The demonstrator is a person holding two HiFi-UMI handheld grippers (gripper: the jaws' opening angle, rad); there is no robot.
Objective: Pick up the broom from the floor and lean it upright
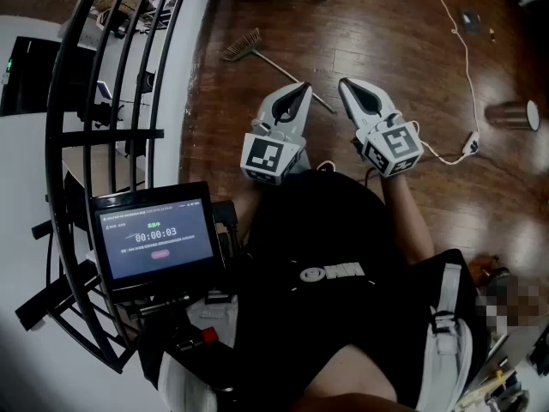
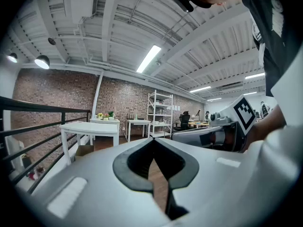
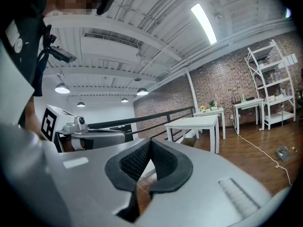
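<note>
Left hand-held gripper (image 1: 302, 87): closed tip to tip, nothing between. Right hand-held gripper (image 1: 346, 84): likewise closed, empty. Held side by side at frame centre, tilted slightly down; judged a ready pose before any reach.

Broom (image 1: 257, 52): flat on the floor (image 1: 386, 33), bristle head upper left of centre, handle slanting down-right to end between the two tips in the picture. Untouched, not yet lifted.

Railing (image 1: 111, 75) at frame left: possible leaning support.
</note>
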